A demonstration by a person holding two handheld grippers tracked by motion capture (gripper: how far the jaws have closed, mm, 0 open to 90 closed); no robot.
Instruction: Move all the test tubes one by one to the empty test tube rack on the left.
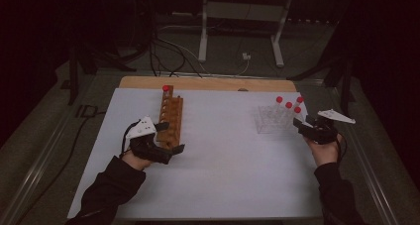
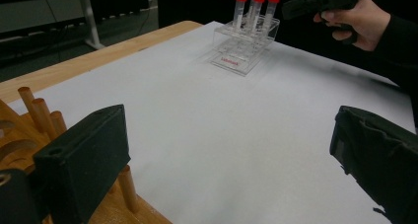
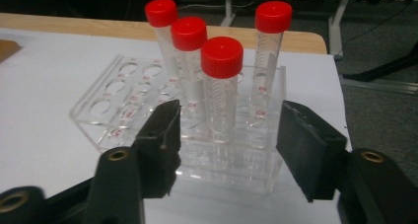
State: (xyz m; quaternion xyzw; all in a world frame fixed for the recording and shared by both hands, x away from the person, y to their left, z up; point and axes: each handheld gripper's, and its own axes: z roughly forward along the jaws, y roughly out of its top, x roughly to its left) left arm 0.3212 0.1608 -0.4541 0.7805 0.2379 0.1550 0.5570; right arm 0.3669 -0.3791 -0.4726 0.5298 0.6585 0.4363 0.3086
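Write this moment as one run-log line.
left gripper: open, at wooden rack | right gripper: open, facing capped tubes in clear rack

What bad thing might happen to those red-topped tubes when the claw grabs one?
The four red-capped tubes stand close together in the clear rack, so the open right gripper might bump a neighbour. The rack looks light and could slide or tip on the white sheet.
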